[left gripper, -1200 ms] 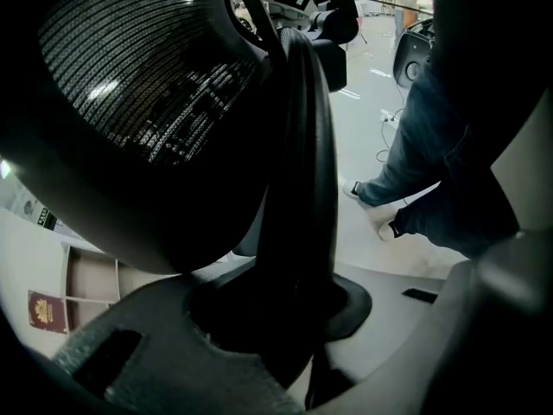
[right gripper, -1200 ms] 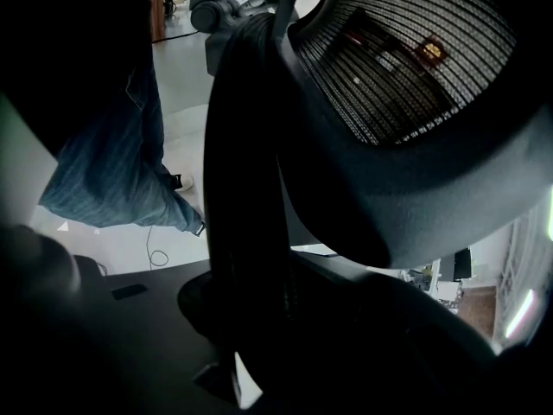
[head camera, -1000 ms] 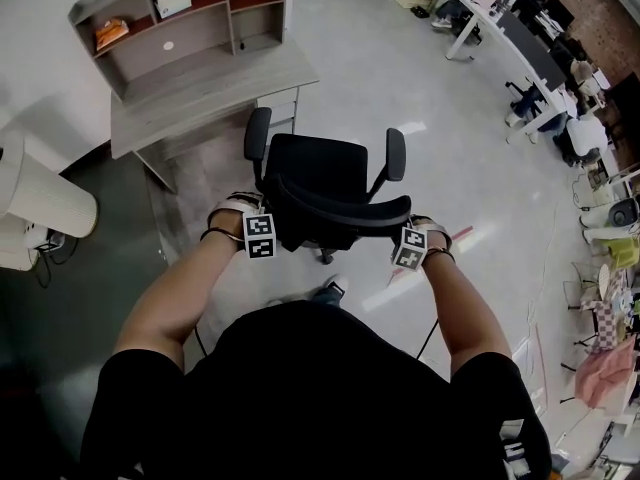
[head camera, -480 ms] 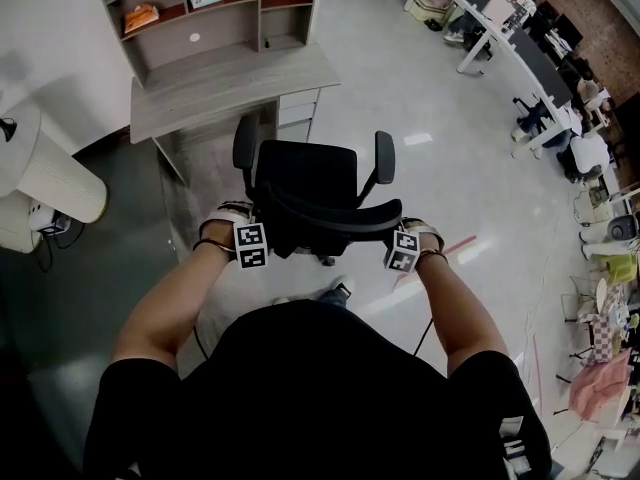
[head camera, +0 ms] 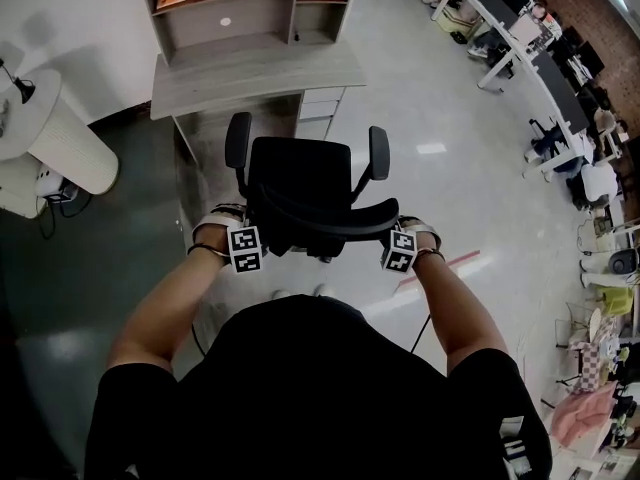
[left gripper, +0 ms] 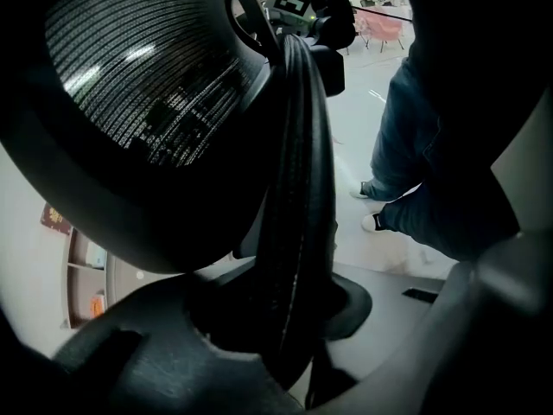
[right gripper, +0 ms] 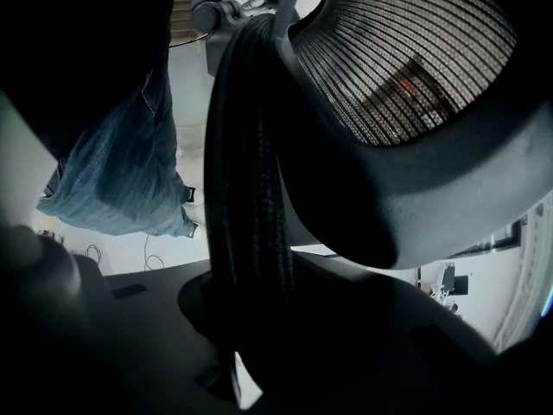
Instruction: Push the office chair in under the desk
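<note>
The office chair (head camera: pixel 300 183) is standing just in front of the desk (head camera: pixel 255 73), its seat facing the kneehole and its front edge near the desk's front edge, but nothing is under the top yet. The left gripper (left gripper: pixel 302 318) is pinching the backrest rim (left gripper: pixel 298 188) at the end farther from the desk's drawer unit (head camera: pixel 320 113). The right gripper (right gripper: pixel 242 318) is clamping the same rim at the drawer end. In both gripper views the rim is sitting squarely between the jaws with no gap showing.

The push looks about half done: the chair is lining up with the kneehole but is not yet entering it.

The chair is sitting a little toward the drawer side of the desk. The right armrest (head camera: pixel 378 153) is pointing almost at the drawer unit, so a straight shove is likely to be knocking that arm or the wheeled base against the drawers. The left armrest (head camera: pixel 237 138) is already hanging close to the desk's front edge; whether the arms are passing under the top cannot be judged from here, and if they are riding too high they will be jamming against it.

Both grips are holding a narrow rim high up on the chair. An uneven push risks swivelling the seat or sending the casters off line instead of rolling it toward the desk, and a hard stop could be pulling the rim out of the jaws.
</note>
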Demonstrator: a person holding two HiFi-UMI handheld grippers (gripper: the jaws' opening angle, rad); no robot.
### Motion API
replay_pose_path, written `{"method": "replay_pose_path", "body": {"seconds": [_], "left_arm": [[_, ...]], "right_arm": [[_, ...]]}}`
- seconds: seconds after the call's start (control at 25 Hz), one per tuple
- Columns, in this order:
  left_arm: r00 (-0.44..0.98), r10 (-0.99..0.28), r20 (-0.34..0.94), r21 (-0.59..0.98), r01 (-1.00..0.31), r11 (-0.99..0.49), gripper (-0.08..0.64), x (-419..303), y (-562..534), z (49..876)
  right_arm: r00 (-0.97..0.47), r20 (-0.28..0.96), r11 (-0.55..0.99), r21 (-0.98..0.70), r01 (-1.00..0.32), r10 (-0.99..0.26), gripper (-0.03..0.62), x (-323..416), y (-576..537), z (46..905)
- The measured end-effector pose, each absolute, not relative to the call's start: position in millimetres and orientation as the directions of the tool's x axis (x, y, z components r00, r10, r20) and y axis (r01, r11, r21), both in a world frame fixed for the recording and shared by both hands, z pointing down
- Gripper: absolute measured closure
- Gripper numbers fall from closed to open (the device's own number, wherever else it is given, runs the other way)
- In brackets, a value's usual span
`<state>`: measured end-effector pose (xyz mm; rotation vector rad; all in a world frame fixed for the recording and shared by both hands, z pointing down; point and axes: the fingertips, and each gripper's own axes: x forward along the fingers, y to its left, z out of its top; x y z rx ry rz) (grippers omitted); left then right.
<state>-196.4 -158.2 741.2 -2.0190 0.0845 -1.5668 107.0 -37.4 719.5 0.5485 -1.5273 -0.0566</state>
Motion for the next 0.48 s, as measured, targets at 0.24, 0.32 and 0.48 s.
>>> {"method": "replay_pose_path", "body": {"seconds": [0.24,0.32,0.48], "left_arm": [[0.268,-0.409,0.872,-0.468,0.22,-0.856,0.451,-227,-153,745],[0.251,-0.418,0.873,-0.468,0.195,-0.862,0.451,-238,-153,745],[0.228,-0.43,0.874,-0.467,0.149,-0.871,0.451,-256,-154,746]], "right_arm": [[0.034,0.926,0.9,0.373,-0.224,-0.376,0.488,86,-59,722],[0.021,0.924,0.904,0.378,-0.199,-0.382,0.488,80,-69,722],[0.001,0.922,0.911,0.384,-0.15,-0.388,0.486,66,-87,722]]}}
